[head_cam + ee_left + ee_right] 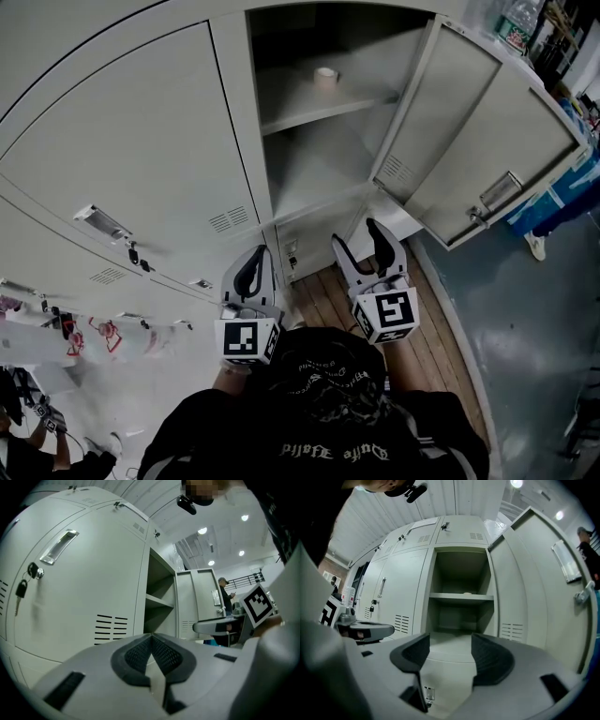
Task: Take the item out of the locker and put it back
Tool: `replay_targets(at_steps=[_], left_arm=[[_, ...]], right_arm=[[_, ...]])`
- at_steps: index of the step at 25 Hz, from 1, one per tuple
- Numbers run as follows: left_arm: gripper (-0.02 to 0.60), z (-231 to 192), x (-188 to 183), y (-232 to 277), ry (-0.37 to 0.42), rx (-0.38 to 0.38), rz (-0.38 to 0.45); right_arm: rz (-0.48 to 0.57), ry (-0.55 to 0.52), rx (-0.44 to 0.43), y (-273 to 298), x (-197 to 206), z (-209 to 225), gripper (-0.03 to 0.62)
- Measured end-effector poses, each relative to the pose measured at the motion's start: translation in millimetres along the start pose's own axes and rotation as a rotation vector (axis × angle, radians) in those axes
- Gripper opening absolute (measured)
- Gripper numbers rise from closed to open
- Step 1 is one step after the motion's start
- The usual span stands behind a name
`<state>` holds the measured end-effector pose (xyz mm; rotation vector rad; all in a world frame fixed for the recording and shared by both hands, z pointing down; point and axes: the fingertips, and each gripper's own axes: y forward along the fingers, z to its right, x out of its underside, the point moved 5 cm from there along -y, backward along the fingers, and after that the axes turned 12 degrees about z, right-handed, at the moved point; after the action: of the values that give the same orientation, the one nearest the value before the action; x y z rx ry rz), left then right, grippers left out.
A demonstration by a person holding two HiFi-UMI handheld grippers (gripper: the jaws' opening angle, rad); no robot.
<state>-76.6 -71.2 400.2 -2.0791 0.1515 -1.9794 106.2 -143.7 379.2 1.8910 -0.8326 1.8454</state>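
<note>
The grey locker (319,141) stands open, its door (441,122) swung out to the right. On its shelf (323,111) sits a small pale roll (325,77), which shows only as a low shape (467,593) in the right gripper view. My right gripper (363,246) is open and empty in front of the lower compartment, pointing into the opening (461,616). My left gripper (251,272) is shut with nothing in it, its pads (140,653) touching. It is held before the shut door (84,588) to the left of the open locker.
Keys (21,588) hang from the lock of the shut left door. The open door's edge and latch (581,595) jut out at the right. White plastic bags (103,337) lie at the lower left. A person (226,597) stands in the background. Wooden floor (328,291) runs below the lockers.
</note>
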Motion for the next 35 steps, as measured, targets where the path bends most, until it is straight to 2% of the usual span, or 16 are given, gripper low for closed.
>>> replay_targets(at_steps=[9, 15, 18, 23, 35], left_arm=[[0.008, 5, 3, -1, -0.001, 0.005, -0.013], [0.008, 10, 7, 1, -0.008, 0.017, -0.025], [0.008, 12, 5, 4, -0.012, 0.026, -0.023], [0.008, 14, 9, 4, -0.007, 0.036, -0.024], [0.007, 13, 12, 4, -0.010, 0.043, -0.040]], right_arm=[[-0.014, -0.007, 0.002, -4, 4, -4, 0.263], [-0.025, 0.018, 0.005, -6, 7, -4, 0.124], [-0.033, 0.023, 0.006, -6, 7, -3, 0.033], [-0.029, 0.042, 0.013, -7, 7, -1, 0.011], [-0.034, 0.036, 0.019, -5, 9, -4, 0.005]])
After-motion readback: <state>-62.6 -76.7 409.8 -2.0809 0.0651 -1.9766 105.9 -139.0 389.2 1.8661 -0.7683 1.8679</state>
